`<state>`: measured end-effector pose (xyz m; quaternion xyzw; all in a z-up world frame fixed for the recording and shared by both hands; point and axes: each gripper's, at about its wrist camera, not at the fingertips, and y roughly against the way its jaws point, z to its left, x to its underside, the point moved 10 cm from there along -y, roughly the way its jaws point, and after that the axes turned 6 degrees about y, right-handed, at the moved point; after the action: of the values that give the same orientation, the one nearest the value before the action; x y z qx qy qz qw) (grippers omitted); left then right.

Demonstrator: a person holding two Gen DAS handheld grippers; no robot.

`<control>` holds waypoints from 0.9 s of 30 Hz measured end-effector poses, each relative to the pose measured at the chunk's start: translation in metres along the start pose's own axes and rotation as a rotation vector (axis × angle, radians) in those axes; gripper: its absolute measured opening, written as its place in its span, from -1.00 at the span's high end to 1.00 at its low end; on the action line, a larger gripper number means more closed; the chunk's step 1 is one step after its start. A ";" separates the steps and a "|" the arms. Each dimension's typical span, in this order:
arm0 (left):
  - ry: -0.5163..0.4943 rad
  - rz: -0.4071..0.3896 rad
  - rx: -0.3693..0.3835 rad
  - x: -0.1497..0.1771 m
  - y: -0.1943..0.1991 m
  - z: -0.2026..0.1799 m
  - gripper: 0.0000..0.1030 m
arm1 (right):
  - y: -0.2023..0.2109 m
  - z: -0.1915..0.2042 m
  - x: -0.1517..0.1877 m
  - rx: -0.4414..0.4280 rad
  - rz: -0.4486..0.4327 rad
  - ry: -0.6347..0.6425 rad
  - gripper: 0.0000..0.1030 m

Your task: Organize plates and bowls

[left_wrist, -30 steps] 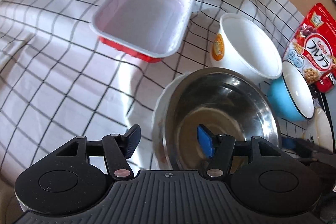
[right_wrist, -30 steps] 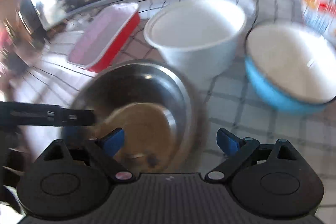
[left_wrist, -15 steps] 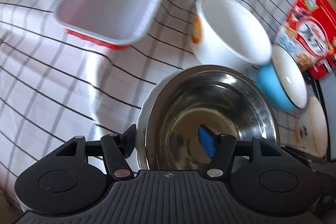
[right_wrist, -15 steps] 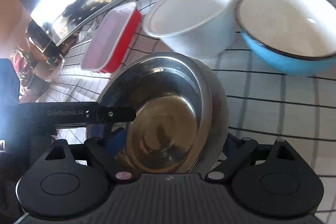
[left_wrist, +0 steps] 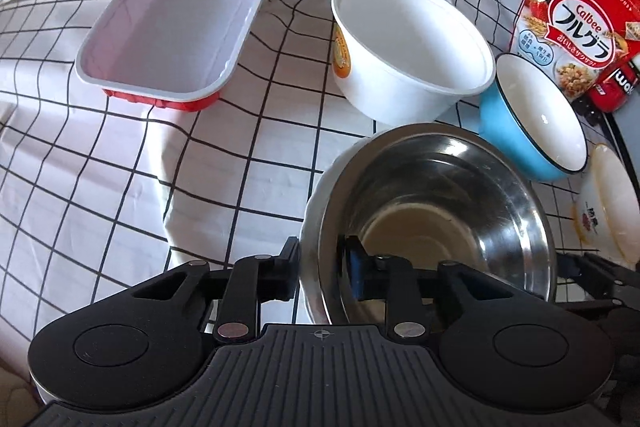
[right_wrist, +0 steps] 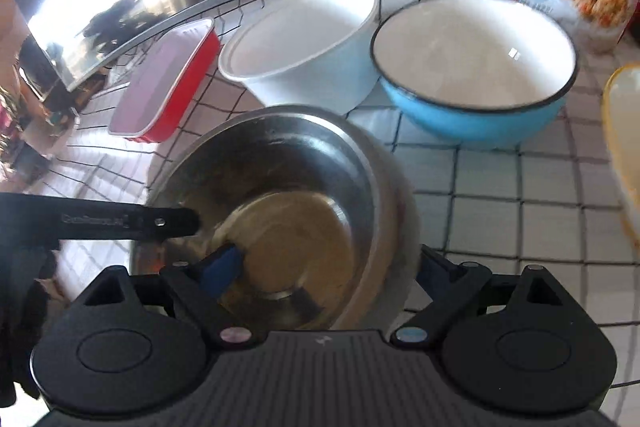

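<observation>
Lower centre of the left wrist view: the left gripper (left_wrist: 322,269) has narrowed and is closing on the near rim of the steel bowl (left_wrist: 436,211), nested in a white dish. The right gripper (right_wrist: 324,269) straddles the far rim, jaws wide. Paper bowl (left_wrist: 412,43) and blue bowl (left_wrist: 532,123) crowd behind.

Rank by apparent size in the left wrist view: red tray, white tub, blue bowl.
1. red tray, largest.
2. white tub.
3. blue bowl, smallest as seen, though it is partly hidden behind the tub and sits toward the distorted edge, so the tub-bowl order is unsure.
</observation>
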<state>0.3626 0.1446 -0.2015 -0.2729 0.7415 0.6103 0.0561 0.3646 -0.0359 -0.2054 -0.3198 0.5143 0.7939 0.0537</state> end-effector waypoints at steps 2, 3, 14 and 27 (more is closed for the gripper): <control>-0.009 0.000 0.004 0.000 0.002 0.001 0.48 | 0.008 -0.002 -0.002 0.050 -0.028 0.030 -0.80; -0.011 -0.001 0.009 0.000 0.003 0.001 0.48 | 0.014 -0.003 -0.003 0.062 -0.039 0.041 -0.80; -0.081 -0.120 0.138 -0.035 0.065 0.002 0.39 | 0.097 -0.024 -0.002 0.274 -0.203 0.118 -0.94; -0.124 0.071 0.473 0.003 0.019 -0.209 0.39 | 0.180 -0.182 -0.009 0.554 -0.184 0.036 -0.87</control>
<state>0.4032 -0.0499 -0.1345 -0.1879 0.8681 0.4369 0.1424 0.3799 -0.2720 -0.1077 -0.3521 0.6812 0.6093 0.2017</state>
